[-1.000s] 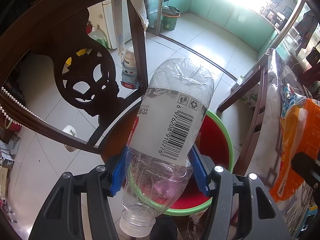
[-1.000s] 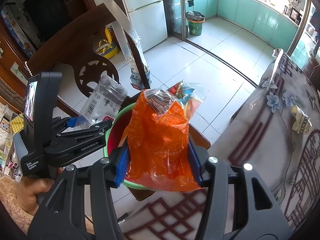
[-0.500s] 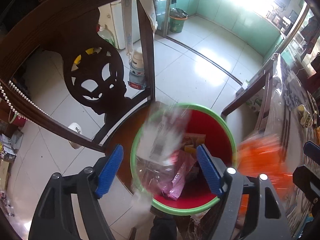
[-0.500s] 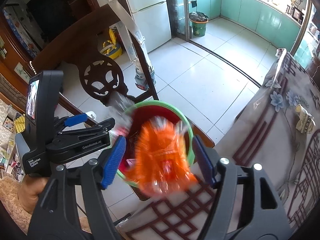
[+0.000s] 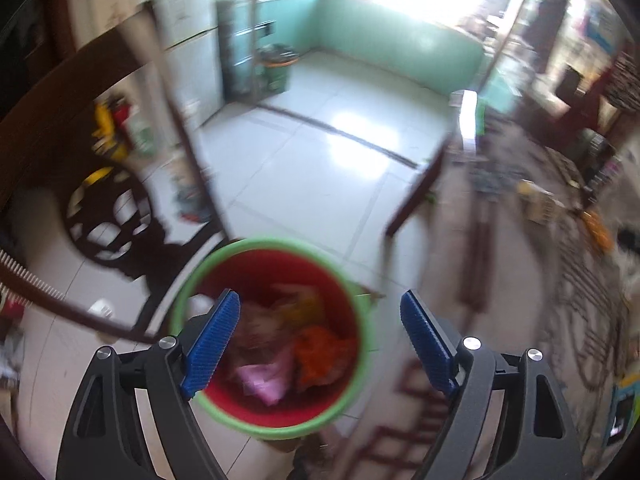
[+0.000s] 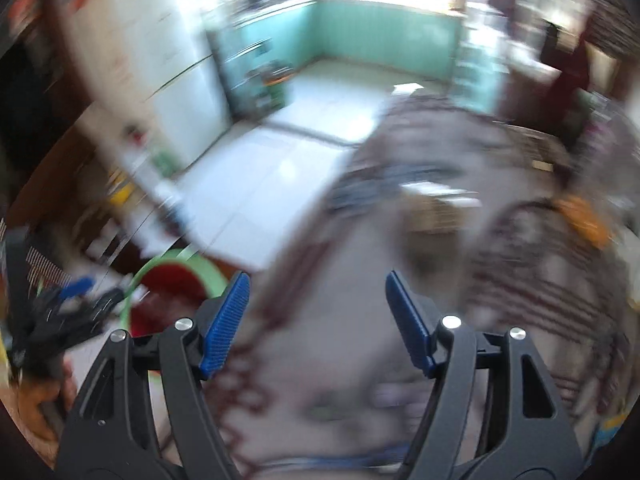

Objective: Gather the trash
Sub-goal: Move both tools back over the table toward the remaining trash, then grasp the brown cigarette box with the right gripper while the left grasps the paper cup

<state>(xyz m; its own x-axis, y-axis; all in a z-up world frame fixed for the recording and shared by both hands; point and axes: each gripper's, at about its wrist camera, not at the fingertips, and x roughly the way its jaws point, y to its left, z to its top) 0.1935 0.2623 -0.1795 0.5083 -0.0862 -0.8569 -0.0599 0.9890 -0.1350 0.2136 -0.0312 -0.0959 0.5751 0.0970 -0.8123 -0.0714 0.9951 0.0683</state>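
trash, an orange wrapper and pink film, lies crumpled in the red green-rimmed bin beside the table: likely light, soft, slippery, best pinched at a fold; left gripper opening, empty; right gripper wide, empty.

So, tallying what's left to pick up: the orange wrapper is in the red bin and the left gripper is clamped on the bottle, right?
Not quite. The left gripper holds nothing; its jaws are opening with nothing between them, as the left wrist view shows. The orange wrapper is in the red bin.
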